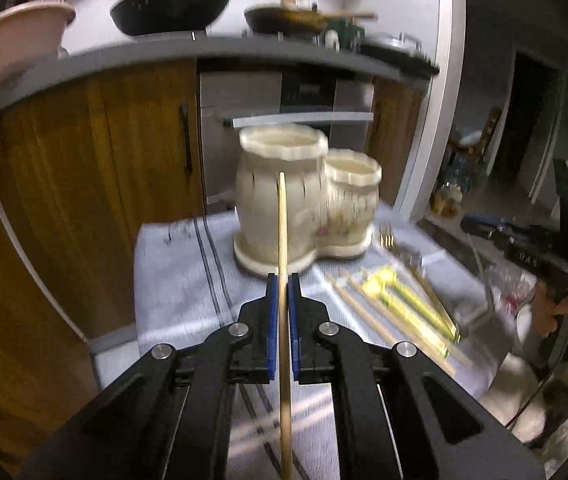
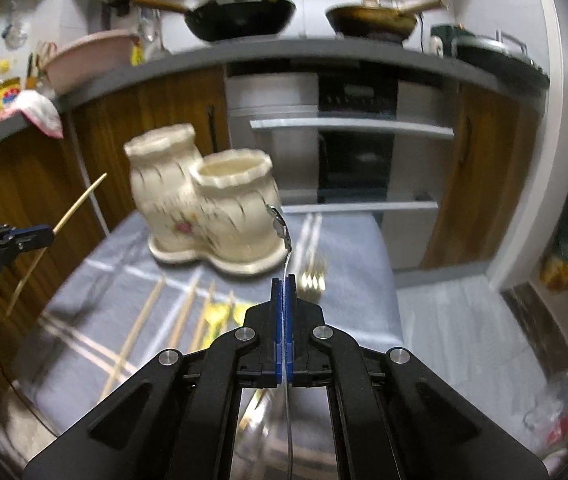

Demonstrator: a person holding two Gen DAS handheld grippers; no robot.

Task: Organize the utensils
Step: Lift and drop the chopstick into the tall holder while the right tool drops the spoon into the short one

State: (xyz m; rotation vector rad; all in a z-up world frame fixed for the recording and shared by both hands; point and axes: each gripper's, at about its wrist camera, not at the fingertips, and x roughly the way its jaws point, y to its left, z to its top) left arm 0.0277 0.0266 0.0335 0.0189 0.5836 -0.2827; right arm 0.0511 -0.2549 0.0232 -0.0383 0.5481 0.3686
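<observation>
Our left gripper pinches a light, stiff chopstick near its middle. Our right gripper pinches a thin, slippery metal utensil.

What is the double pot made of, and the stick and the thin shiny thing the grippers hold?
The double pot looks like glazed ceramic: cream, glossy, with painted flowers. The stick in the left gripper looks like bare wood or bamboo: pale tan, matte. The thin utensil in the right gripper looks like polished metal: silvery, reflective.
</observation>
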